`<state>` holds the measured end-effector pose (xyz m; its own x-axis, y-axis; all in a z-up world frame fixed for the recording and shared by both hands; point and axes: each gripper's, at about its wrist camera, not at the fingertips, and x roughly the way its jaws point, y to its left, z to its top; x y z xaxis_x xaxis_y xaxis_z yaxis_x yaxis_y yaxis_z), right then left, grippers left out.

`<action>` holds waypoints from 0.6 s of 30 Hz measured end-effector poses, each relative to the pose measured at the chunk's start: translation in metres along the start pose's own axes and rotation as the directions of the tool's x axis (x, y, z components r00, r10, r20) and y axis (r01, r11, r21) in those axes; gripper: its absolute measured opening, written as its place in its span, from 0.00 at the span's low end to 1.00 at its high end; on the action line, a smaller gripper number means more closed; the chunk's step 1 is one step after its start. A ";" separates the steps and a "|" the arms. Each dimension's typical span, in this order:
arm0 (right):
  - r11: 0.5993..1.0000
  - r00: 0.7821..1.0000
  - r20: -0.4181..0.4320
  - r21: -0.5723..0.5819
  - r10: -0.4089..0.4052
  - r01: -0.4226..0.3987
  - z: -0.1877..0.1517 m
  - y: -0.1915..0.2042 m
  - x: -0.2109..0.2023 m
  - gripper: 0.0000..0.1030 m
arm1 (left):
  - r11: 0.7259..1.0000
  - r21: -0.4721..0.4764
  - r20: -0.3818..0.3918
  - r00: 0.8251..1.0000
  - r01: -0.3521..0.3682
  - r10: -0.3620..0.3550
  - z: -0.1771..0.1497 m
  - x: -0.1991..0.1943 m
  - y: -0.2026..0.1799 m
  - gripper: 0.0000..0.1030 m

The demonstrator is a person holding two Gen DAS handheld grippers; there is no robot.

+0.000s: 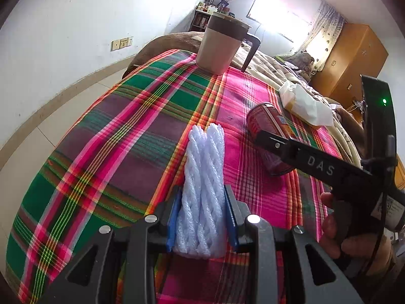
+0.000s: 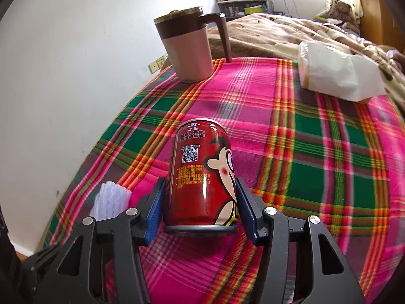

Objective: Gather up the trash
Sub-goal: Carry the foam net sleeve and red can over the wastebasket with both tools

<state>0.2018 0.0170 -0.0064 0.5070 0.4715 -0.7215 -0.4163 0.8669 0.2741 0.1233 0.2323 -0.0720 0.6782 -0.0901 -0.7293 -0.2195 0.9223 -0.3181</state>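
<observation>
My left gripper [image 1: 202, 195] is shut on a white foam net sleeve [image 1: 205, 174], which sticks out forward between the blue pads over the plaid tablecloth [image 1: 114, 131]. The sleeve also shows at the lower left of the right wrist view [image 2: 111, 200]. My right gripper [image 2: 201, 190] is shut on a red drink can [image 2: 202, 174] with a cartoon face. In the left wrist view the can [image 1: 265, 126] lies partly behind the right gripper's black finger [image 1: 291, 149].
A beige and brown mug [image 2: 184, 43] with a lid and handle stands at the table's far edge. A white tissue pack [image 2: 336, 73] lies at the far right. A bed with a brown blanket [image 2: 291, 30] lies behind the table. A white wall [image 2: 63, 76] is on the left.
</observation>
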 end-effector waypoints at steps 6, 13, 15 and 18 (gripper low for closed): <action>1.000 1.000 0.007 0.015 0.004 -0.004 -0.008 -0.009 -0.009 0.53 | 1.000 0.001 0.003 1.000 0.005 -0.005 -0.004 -0.003 -0.005 0.34; 0.999 0.999 0.037 0.029 0.014 -0.015 -0.015 -0.017 -0.026 0.53 | 0.999 0.033 0.021 1.000 0.005 -0.006 -0.007 -0.014 -0.019 0.34; 0.999 0.999 0.051 0.030 0.017 -0.019 -0.016 -0.018 -0.031 0.53 | 0.999 0.041 0.032 0.999 0.012 -0.013 -0.008 -0.019 -0.024 0.34; 0.999 0.997 0.080 0.032 0.018 -0.021 -0.020 -0.022 -0.045 0.53 | 0.998 0.058 0.050 0.999 0.016 -0.019 -0.008 -0.028 -0.032 0.34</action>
<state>0.1731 -0.0267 0.0071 0.5580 0.4989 -0.6631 -0.4022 0.8616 0.3097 0.1056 0.2020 -0.0465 0.7163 -0.0883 -0.6922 -0.1681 0.9409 -0.2940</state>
